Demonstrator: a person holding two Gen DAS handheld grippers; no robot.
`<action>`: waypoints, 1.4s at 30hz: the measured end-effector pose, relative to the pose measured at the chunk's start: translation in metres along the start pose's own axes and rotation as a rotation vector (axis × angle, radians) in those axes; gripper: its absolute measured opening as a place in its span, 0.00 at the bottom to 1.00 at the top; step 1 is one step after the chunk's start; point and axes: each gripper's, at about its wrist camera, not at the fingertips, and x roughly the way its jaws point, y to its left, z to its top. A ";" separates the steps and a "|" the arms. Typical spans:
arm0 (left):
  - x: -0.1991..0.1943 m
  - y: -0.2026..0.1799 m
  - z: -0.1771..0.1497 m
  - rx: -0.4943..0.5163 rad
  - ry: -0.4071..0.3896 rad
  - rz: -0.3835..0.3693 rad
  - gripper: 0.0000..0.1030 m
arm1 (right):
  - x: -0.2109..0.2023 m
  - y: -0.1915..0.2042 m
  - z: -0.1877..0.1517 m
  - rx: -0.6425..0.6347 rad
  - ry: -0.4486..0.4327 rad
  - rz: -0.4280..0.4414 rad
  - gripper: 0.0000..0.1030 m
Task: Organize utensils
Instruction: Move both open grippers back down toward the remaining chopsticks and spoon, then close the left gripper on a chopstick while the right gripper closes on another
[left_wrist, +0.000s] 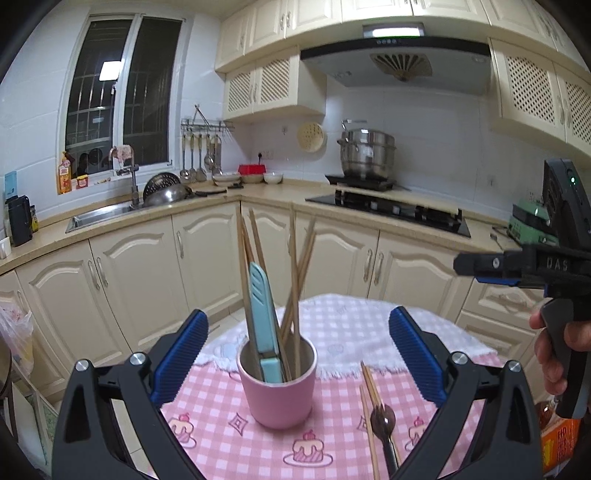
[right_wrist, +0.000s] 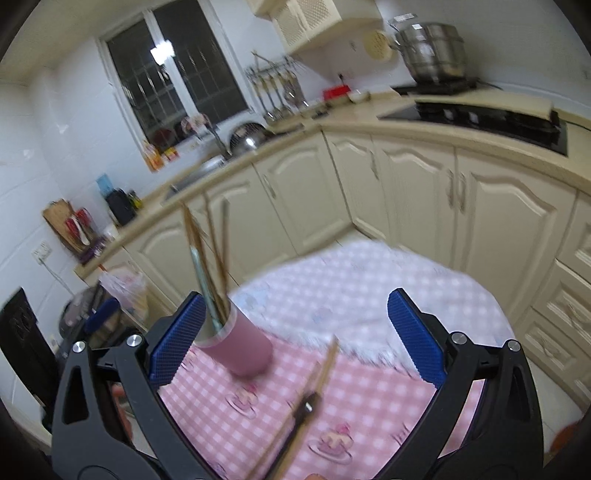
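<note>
Two claws are up and both are spread wide with nothing in them. Our left claw (left_wrist: 297, 354) sits low, with the pink cup (left_wrist: 277, 384) between its blue pads. The cup stands on the table (left_wrist: 229, 443) with its pink checked cloth, and it holds many chopsticks (left_wrist: 295, 273) and a light blue knife (left_wrist: 263, 325).

Some things are not put away yet. A few loose chopsticks (left_wrist: 369, 406) and a dark spoon (left_wrist: 384, 424) lie on the cloth just beside the cup. Our right claw (right_wrist: 295, 339) looks down at them, but that view is blurry.

We think the cup could tip, because the tall sticks lean out and a claw could bump them. The thin sticks could also slip or roll when we pinch them.

We can read "DAS" on the right claw's black body (left_wrist: 554, 264). The words on the orange box (left_wrist: 559, 443) are too small to read.
</note>
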 end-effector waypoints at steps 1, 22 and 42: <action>0.002 -0.002 -0.002 0.004 0.011 0.000 0.93 | 0.001 -0.003 -0.004 0.001 0.016 -0.015 0.94; 0.053 -0.032 -0.085 0.095 0.320 -0.021 0.93 | 0.048 -0.034 -0.097 -0.005 0.306 -0.165 0.94; 0.097 -0.046 -0.134 0.181 0.518 -0.072 0.93 | 0.075 -0.026 -0.131 -0.103 0.430 -0.217 0.94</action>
